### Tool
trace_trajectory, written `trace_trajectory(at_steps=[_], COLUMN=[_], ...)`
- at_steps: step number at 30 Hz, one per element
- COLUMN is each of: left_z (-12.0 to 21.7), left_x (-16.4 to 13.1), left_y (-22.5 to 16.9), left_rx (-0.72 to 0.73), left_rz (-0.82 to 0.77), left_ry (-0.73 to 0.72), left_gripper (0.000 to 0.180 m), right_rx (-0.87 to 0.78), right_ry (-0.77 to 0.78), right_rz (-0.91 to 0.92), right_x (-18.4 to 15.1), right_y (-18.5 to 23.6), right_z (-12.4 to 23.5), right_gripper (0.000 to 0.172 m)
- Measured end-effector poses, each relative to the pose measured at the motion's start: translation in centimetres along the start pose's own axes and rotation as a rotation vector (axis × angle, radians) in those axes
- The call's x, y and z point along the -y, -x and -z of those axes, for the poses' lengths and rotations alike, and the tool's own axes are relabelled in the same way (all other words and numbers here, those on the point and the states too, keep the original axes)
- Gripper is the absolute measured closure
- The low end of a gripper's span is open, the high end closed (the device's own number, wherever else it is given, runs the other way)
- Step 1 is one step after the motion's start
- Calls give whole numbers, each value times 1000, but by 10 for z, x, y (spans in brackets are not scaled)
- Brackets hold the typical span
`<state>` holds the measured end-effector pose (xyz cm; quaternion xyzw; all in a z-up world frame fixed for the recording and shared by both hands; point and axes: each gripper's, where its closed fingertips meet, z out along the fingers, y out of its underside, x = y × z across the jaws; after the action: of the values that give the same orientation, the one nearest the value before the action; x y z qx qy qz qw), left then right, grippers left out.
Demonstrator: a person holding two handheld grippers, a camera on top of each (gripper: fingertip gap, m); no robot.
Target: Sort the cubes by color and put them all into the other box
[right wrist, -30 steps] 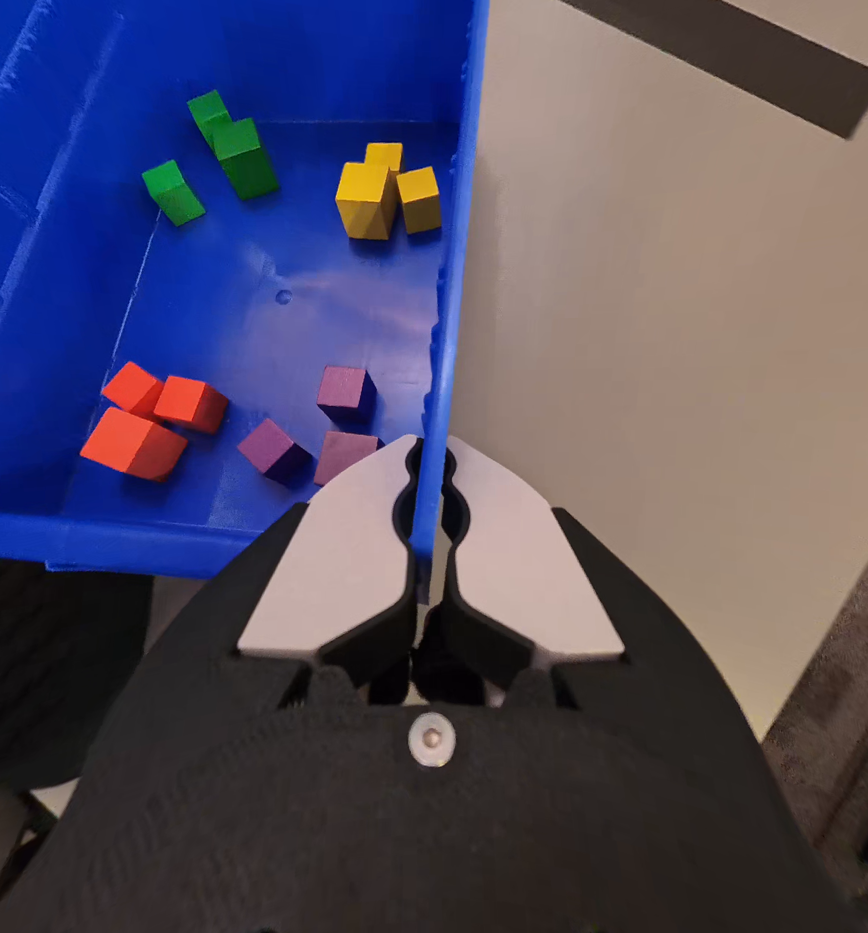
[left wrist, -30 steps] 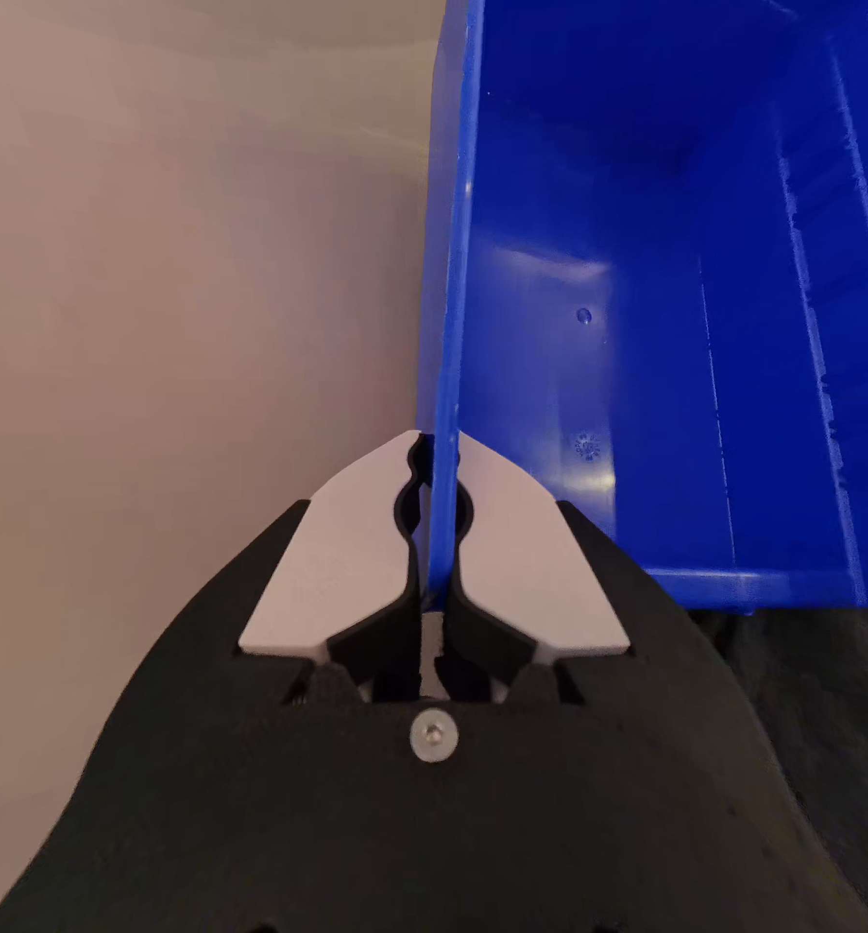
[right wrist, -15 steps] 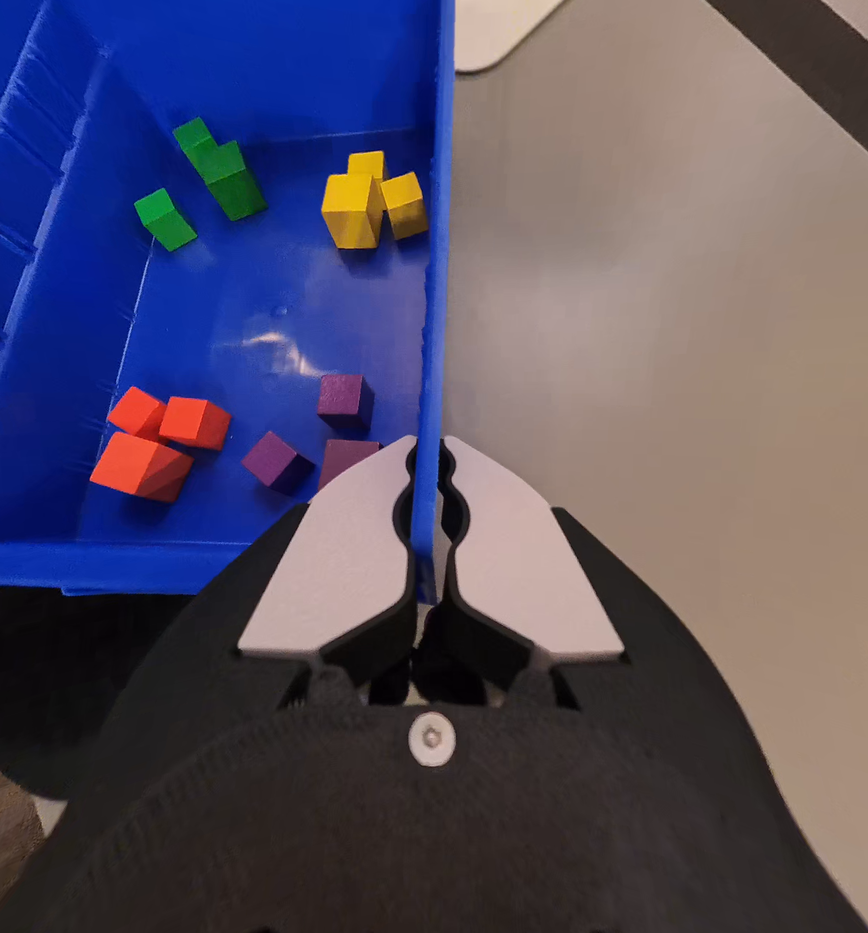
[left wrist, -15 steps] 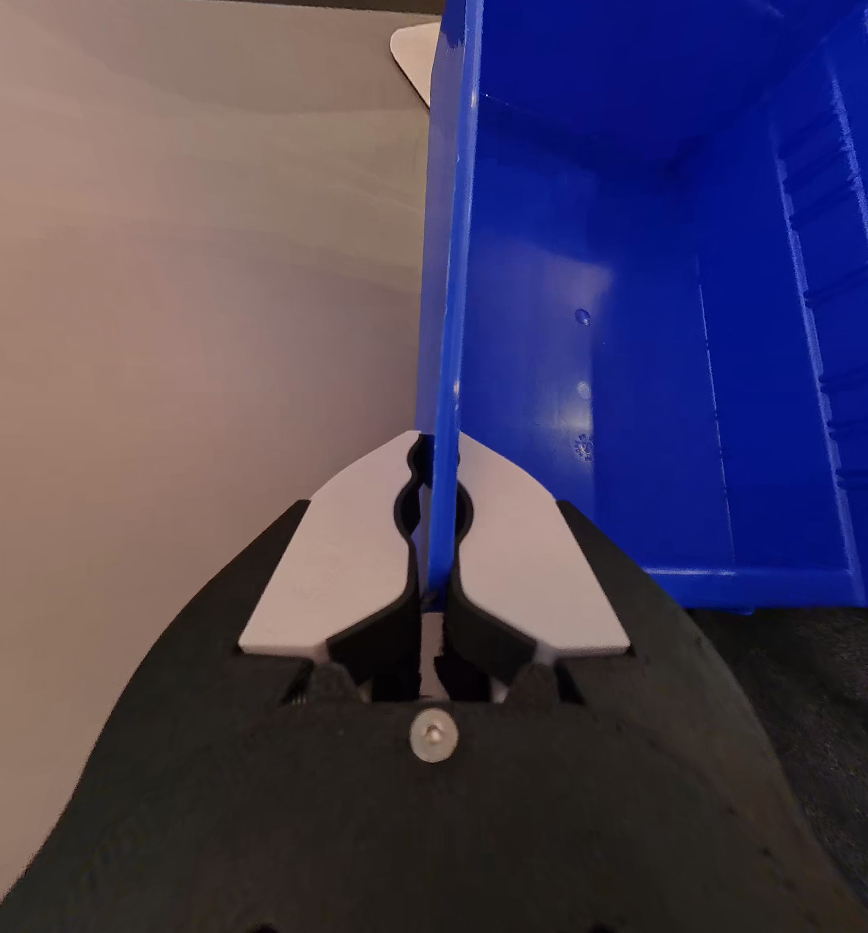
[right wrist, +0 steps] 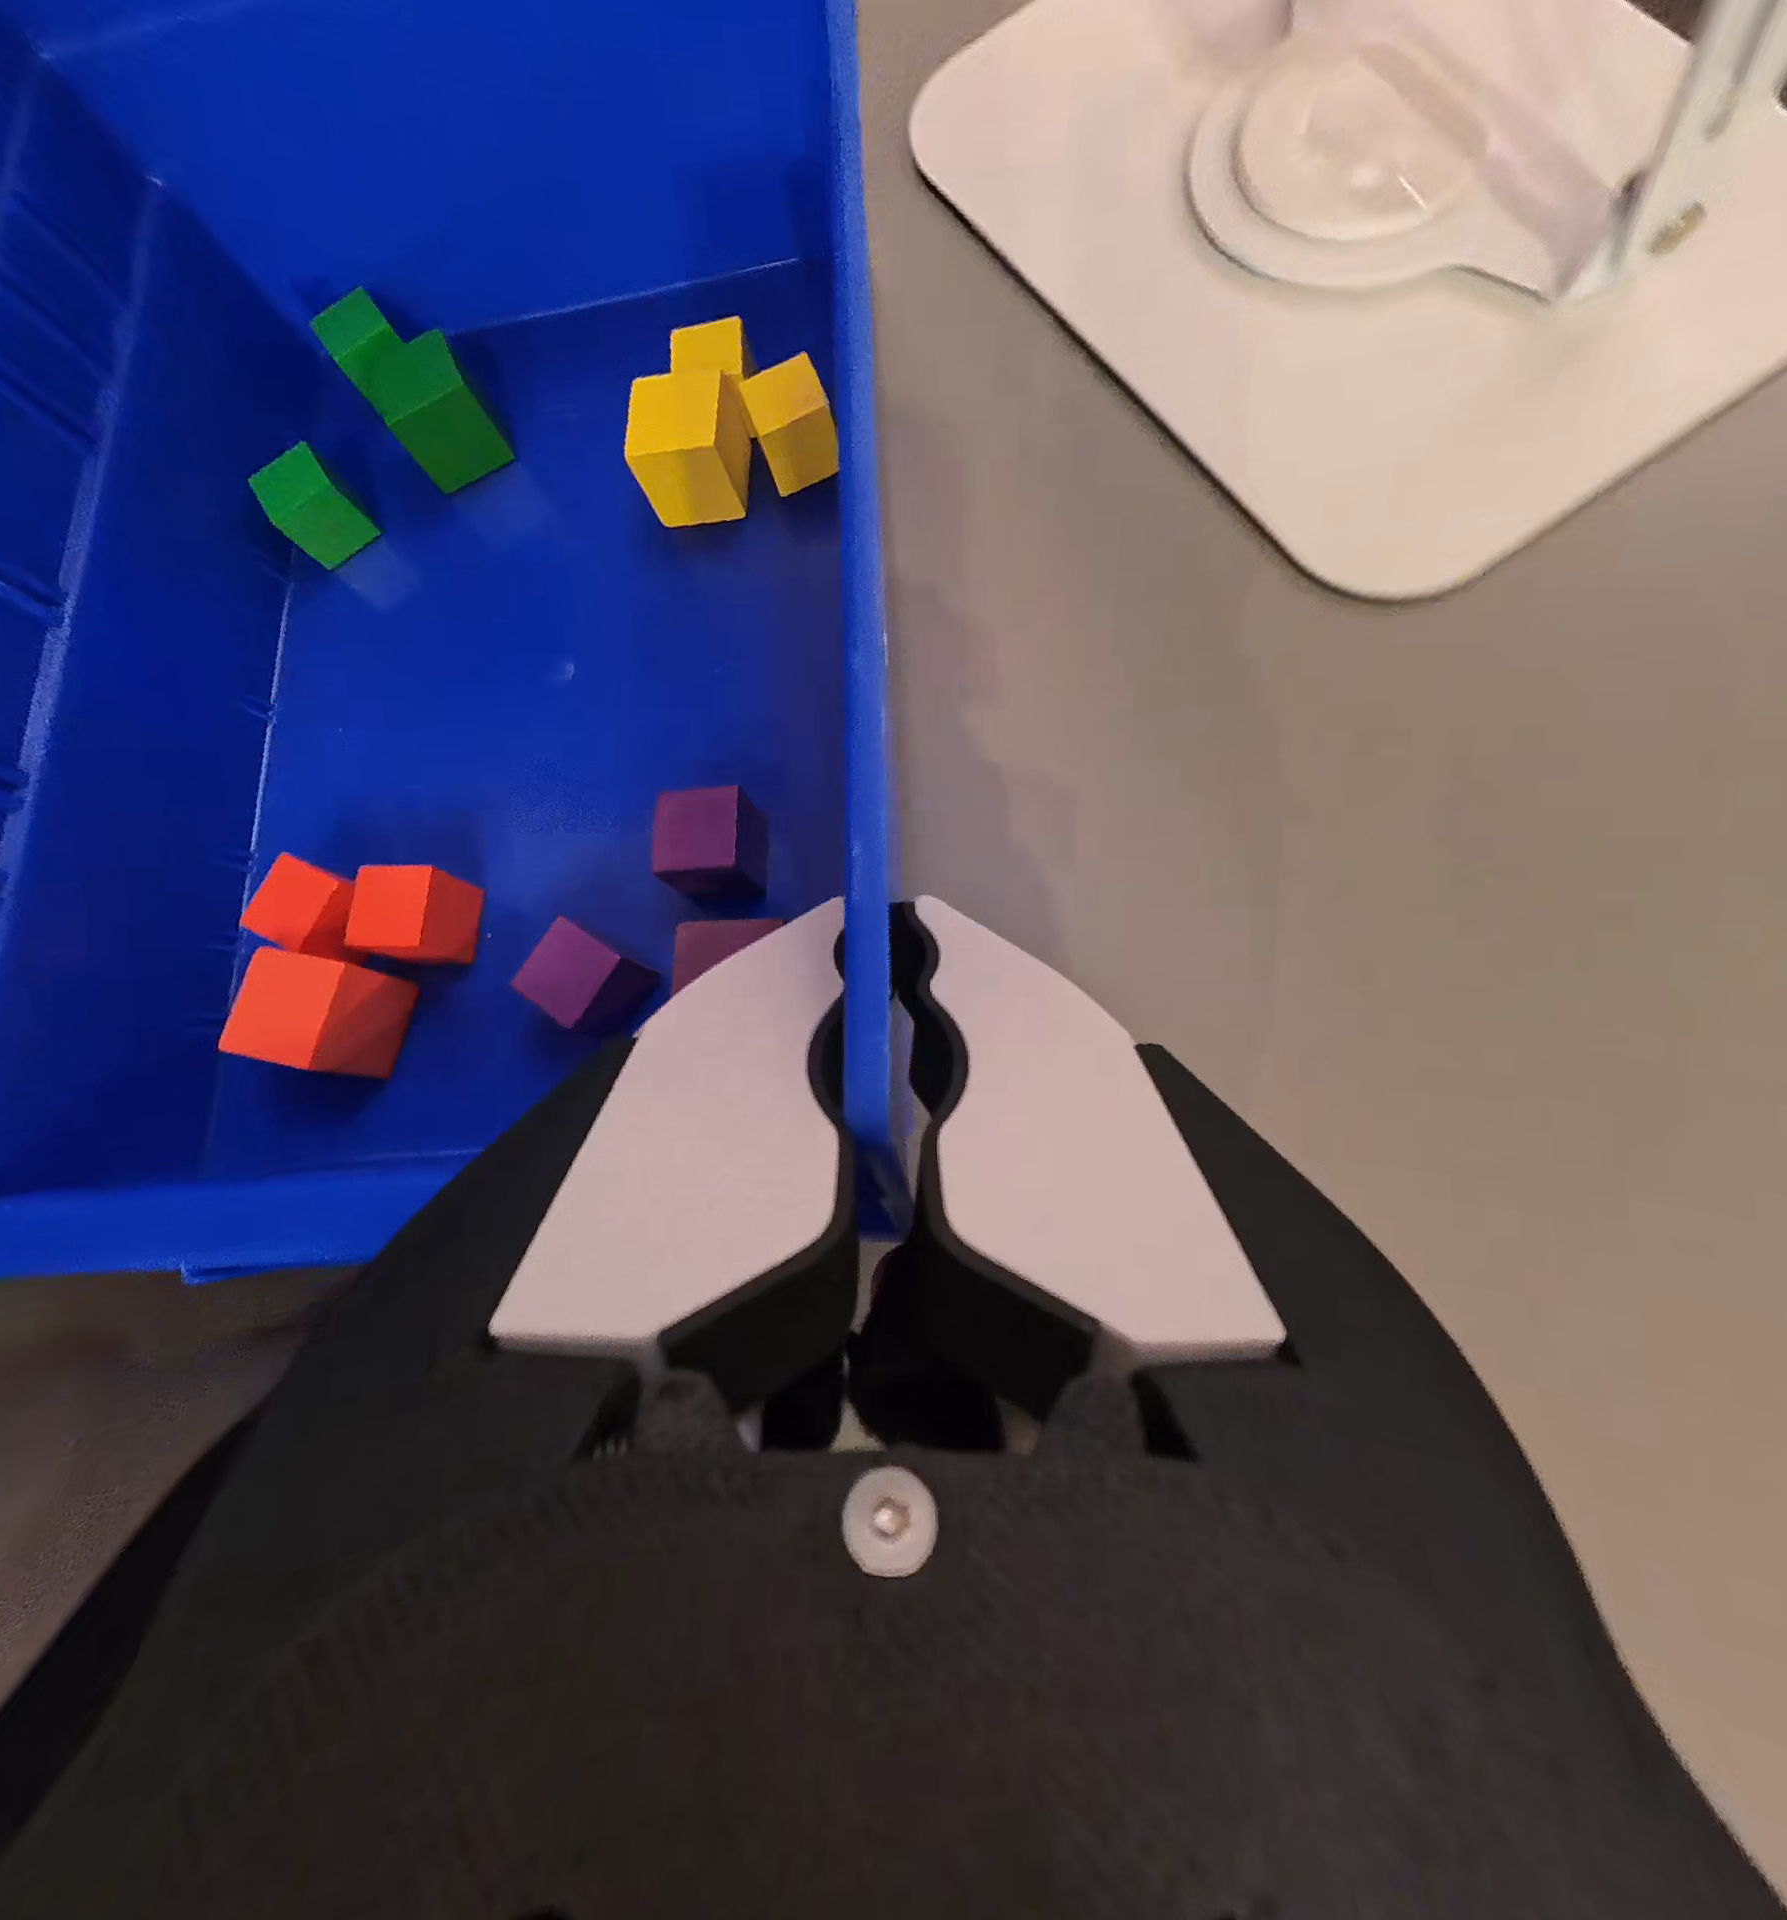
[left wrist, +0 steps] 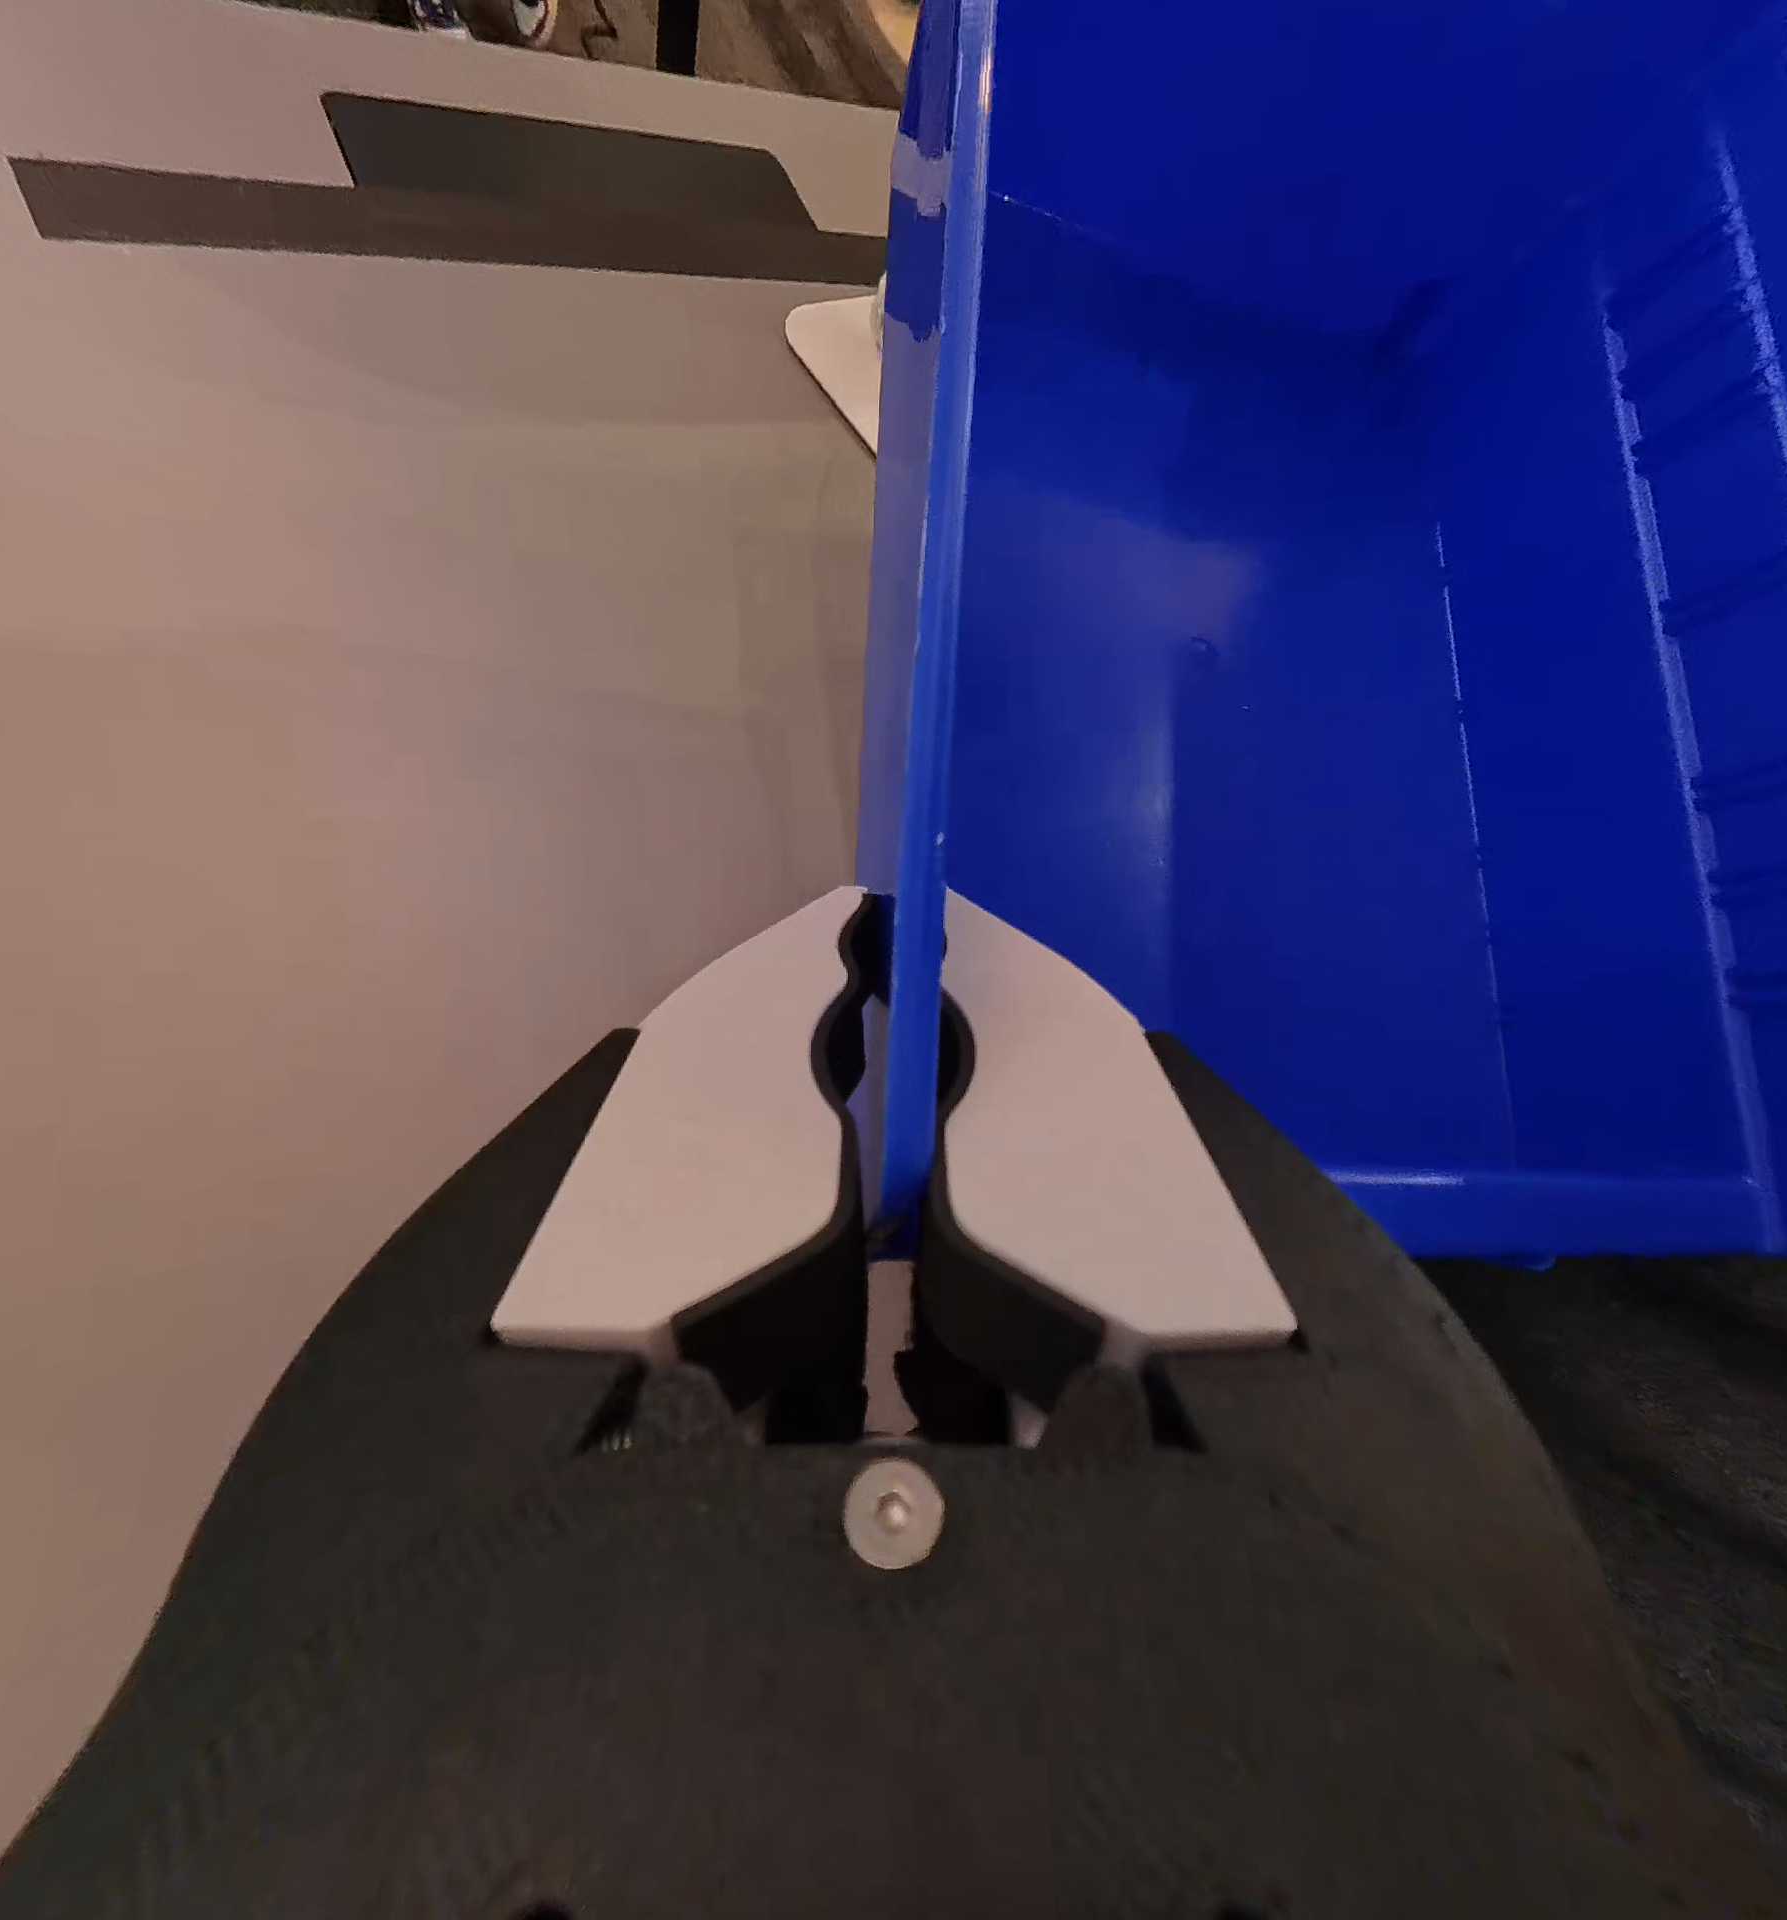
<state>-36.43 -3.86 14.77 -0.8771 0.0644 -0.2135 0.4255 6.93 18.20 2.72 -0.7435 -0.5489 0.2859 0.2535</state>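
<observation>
Both jaws clamped on opposite side walls of the blue box [right wrist: 556, 665]: left gripper [left wrist: 904, 909] pinching one rim, right gripper [right wrist: 878, 914] the other, with green cubes [right wrist: 390, 416], yellow cubes [right wrist: 723, 426], red cubes [right wrist: 349, 966] and purple cubes [right wrist: 650, 914] grouped inside, left of the right jaws.

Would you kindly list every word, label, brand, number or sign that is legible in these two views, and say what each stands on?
No legible text in either view.
Blue box and cubes: plain, no writing shows.
Clear upright on the white base: a small dark mark, too blurred to read.
Dark strips on the table: plain, no writing.
</observation>
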Motion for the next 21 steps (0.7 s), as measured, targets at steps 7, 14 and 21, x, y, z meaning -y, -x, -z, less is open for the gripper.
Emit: trace_trajectory(at_steps=[7,14,21], left_z=[13,17,4], left_x=[12,19,26], left_y=[-1,2,-2], left_rx=[22,46,35], left_rz=[-6,12,19], left_ry=[-24,-40,-43], left_gripper=[176,176,175], right_rx=[11,-36,-108], right_ry=[-19,-40,-99], right_rz=[-27,-84,-166], right_x=[48,91,138], right_y=[25,40,41], right_z=[-59,-111,-159], right_gripper=[166,167,167])
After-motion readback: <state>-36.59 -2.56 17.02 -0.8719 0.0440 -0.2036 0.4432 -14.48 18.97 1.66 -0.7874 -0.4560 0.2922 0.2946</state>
